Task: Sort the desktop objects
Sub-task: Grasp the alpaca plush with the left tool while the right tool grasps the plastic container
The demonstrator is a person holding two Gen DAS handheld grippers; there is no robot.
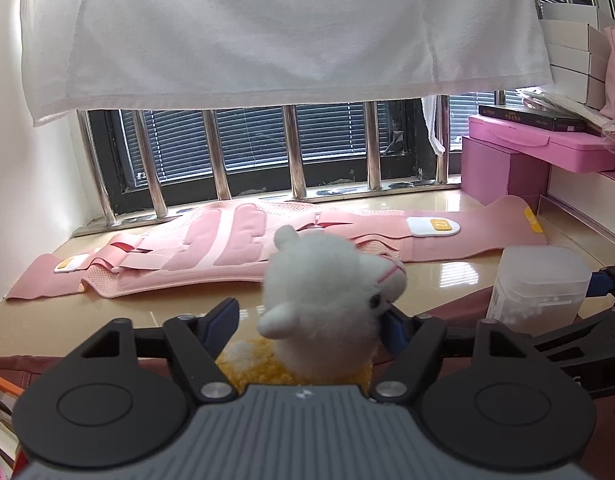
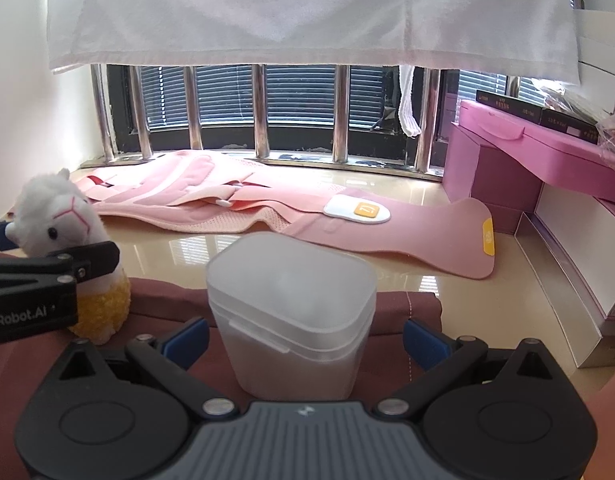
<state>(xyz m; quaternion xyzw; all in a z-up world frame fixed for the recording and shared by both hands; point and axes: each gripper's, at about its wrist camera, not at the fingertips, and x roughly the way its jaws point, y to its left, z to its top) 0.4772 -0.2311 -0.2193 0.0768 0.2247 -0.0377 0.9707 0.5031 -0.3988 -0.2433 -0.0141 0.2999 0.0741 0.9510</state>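
Note:
A white plush alpaca with a yellow body stands upright on a maroon cloth. My left gripper is open around its head, blue pads on both sides; whether they touch is unclear. The alpaca also shows in the right wrist view. A frosted plastic box with a lid stands on the same cloth. My right gripper is open around it, pads apart from its walls. The box also shows in the left wrist view.
A pink waist support belt lies flat across the beige sill by the barred window. Pink boxes with dark books on top stand at the right. A white towel hangs overhead.

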